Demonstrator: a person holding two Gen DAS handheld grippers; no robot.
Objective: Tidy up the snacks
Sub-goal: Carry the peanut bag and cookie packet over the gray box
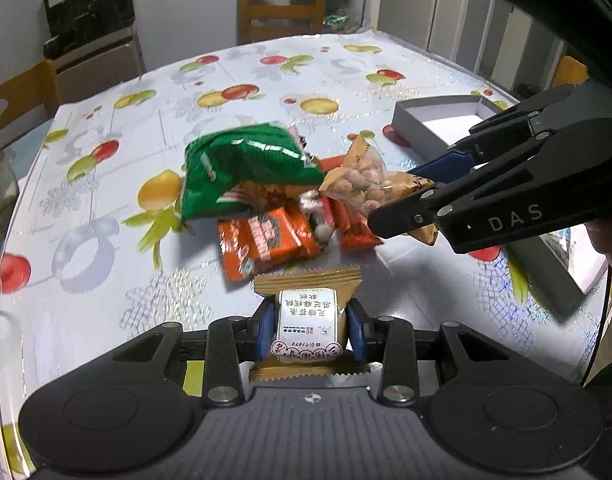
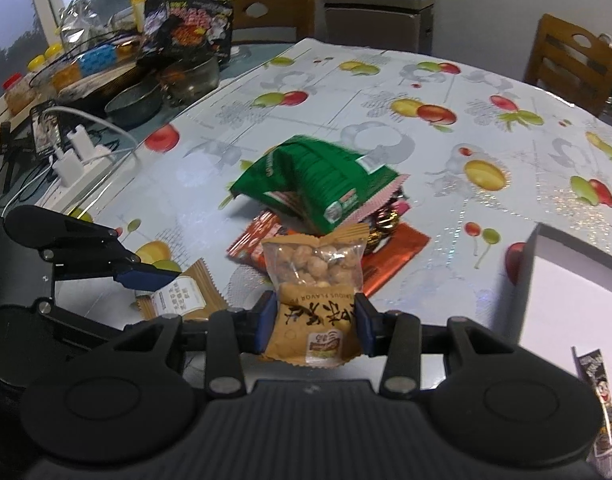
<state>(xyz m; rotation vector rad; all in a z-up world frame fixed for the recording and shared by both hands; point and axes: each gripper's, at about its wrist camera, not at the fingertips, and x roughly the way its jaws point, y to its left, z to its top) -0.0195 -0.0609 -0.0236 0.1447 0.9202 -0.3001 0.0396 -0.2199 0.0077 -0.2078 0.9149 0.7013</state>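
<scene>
Left wrist view: left gripper (image 1: 310, 330) fingers pinching tan packet (image 1: 307, 322), right gripper (image 2: 317, 322) fingers, peanut bag (image 2: 317, 280).

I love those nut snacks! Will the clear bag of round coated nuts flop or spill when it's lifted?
The clear-topped tan bag of coated nuts probably flops a little: the right gripper pinches only its lower half, and the nut-filled top stands free. It looks sealed, so spilling seems unlikely. The crinkly film may be slippery.
</scene>
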